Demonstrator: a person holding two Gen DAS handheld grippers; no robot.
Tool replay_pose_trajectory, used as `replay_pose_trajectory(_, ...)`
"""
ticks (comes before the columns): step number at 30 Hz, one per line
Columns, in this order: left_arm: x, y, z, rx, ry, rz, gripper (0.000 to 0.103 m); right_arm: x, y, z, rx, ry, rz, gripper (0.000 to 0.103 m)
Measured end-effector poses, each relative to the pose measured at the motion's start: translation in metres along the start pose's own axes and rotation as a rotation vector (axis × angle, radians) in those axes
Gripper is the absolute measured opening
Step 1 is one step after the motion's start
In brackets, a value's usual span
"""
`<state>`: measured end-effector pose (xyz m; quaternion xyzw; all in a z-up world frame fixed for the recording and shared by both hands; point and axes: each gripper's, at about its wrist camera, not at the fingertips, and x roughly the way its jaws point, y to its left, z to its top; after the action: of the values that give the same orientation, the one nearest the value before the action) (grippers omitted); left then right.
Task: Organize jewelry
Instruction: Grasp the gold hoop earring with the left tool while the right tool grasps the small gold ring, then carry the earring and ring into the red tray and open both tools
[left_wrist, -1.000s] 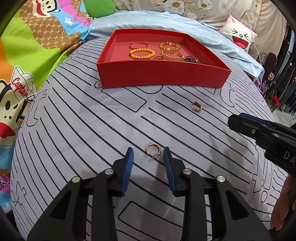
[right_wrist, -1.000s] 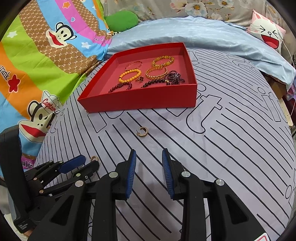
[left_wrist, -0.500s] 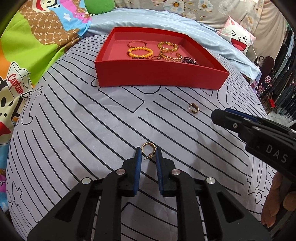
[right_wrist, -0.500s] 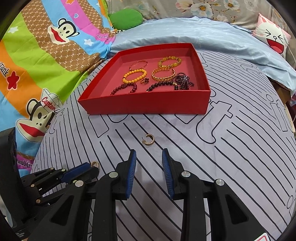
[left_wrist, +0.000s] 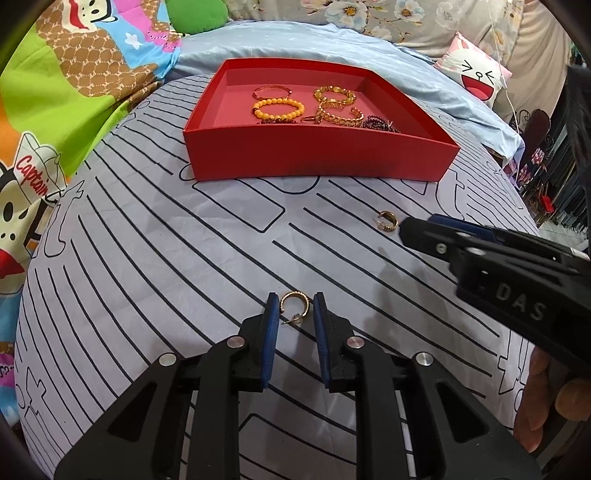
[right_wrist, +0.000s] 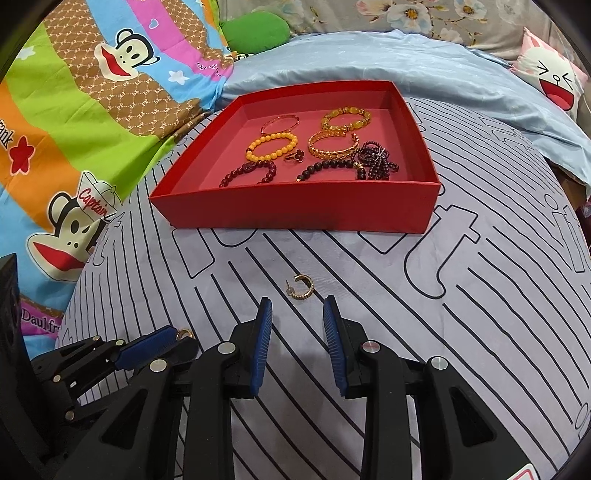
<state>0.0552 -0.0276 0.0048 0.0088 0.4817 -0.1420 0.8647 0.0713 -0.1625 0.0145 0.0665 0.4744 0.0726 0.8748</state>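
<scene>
A bed covered by a grey line-patterned sheet (right_wrist: 424, 332) holds a red tray (right_wrist: 295, 214) already containing bracelets (right_wrist: 273, 146) and beaded strands. Two gold hoop earrings remain outside it. The left gripper (left_wrist: 294, 314) has its fingers opening, one earring (left_wrist: 294, 305) between them, apparently not pinched. The right gripper (right_wrist: 297, 317) is open just short of the other earring (right_wrist: 303, 289). Both earrings are left to place.

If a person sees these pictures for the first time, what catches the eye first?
First the red tray, bright on the striped grey sheet, with bead and gold bracelets inside. Then two gold earrings on the sheet: one between the left gripper's opening jaws, untouched, the other just ahead of the open right gripper.
</scene>
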Motion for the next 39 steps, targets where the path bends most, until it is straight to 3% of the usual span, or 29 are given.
replay_pose_trajectory(26, 0.007, 0.001, 0.01, 0.007, -0.003, 0.004, 0.017, 0.028, 0.009, 0.006, -0.059, 0.006, -0.055, 0.013)
replay_pose_trajectory(30, 0.008, 0.003, 0.013, 0.001, -0.004, -0.002, 0.017, 0.026, 0.005, 0.005, -0.05, 0.007, -0.056, 0.003)
replay_pose_trajectory(35, 0.009, 0.004, 0.014, -0.006, -0.005, -0.006, 0.017, 0.022, 0.0, 0.003, -0.034, 0.009, -0.04, 0.004)
replay_pose_trajectory(39, 0.01, 0.004, 0.015, -0.004, -0.007, 0.001, 0.017, 0.021, 0.001, 0.004, -0.031, 0.006, -0.028, 0.013)
